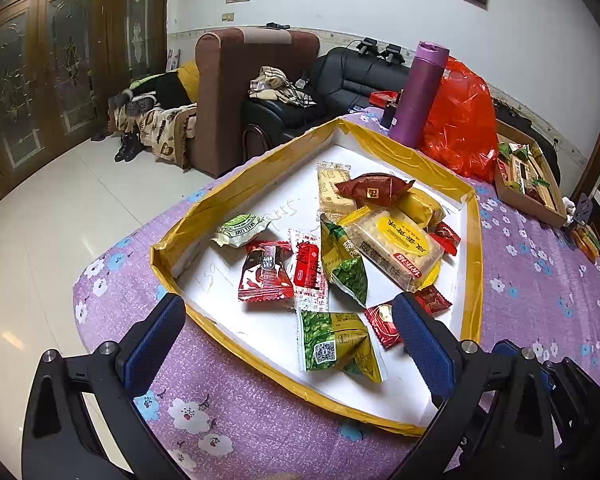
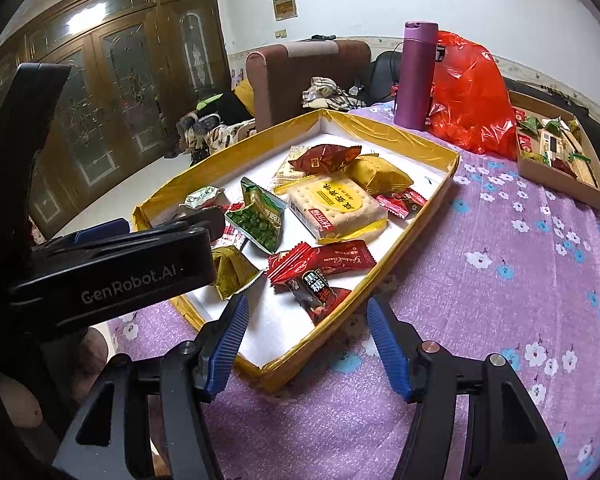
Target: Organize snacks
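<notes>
1. A shallow box (image 1: 471,264) with yellow walls and a white floor sits on a table with a purple flowered cloth (image 1: 540,272); this box is the landmark for the rest.
2. The snacks lie loose inside it: a large cracker pack (image 1: 396,246) near the middle, a dark red wrapped sweet (image 1: 374,189) behind it, a green pea packet (image 1: 332,338) at the near edge, and a red packet (image 1: 265,272) to the left of the middle.
3. The left gripper (image 1: 288,320) hovers over the near edge of the box, its jaws wide apart and empty; the green pea packet lies below the gap, untouched.
4. The right gripper (image 2: 306,342) hangs over the box's near right corner, jaws apart, nothing between them.
5. Behind the box stand a purple flask (image 1: 418,94) and a red plastic bag (image 1: 460,120).
6. Well to the right of the box sits a brown cardboard tray (image 2: 560,178) with more snacks.
</notes>
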Demonstrator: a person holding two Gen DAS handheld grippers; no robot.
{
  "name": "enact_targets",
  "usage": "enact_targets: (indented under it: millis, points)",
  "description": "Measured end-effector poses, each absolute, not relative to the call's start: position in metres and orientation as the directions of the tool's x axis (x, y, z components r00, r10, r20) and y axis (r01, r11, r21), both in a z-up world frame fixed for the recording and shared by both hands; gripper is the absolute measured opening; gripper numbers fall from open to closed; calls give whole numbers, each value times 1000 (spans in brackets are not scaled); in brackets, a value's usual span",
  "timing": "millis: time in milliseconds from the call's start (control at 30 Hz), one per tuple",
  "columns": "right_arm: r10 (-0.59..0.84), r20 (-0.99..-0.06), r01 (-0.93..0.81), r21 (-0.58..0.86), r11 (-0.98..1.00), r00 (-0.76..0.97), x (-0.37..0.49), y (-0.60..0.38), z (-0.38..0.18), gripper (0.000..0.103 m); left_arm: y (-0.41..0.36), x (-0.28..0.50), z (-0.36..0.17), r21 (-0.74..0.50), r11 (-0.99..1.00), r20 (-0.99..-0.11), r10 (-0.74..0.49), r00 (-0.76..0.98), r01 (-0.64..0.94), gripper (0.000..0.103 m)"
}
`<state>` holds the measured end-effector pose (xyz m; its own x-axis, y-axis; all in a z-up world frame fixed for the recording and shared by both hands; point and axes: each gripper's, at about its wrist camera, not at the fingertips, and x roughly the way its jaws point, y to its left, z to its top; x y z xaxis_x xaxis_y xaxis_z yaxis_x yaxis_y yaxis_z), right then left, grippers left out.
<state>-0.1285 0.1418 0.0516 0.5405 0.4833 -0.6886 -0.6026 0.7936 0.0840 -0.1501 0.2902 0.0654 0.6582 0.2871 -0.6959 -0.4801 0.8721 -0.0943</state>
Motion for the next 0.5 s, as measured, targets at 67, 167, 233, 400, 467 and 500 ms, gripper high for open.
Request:
enact_targets:
  millis: [67, 167, 233, 400, 467, 500]
  points:
    - [483, -689, -604, 83, 793, 540, -129, 142, 51, 63, 290, -150, 65, -96, 873, -696, 285, 659, -479, 103]
    - [483, -690, -607, 80, 791, 538, -131, 143, 49, 63, 290, -151, 65, -103, 877, -694, 275, 665, -470, 103]
    - [484, -690, -610, 77, 789, 538, -132, 144, 49, 63, 289, -153, 67, -105, 883, -679, 272, 682, -457, 103]
    - [486, -682, -605, 79, 792, 546, -132, 140, 52, 63, 284, -156, 75, -90, 893, -666, 276, 693, -441, 103]
    - [485, -679, -601, 80, 795, 551, -131, 136, 55, 63, 283, -155, 76, -98, 893, -678, 263, 687, -439, 103]
    - [484, -676, -597, 81, 798, 556, -131, 132, 57, 63, 283, -155, 77, -108, 895, -683, 249, 687, -432, 103]
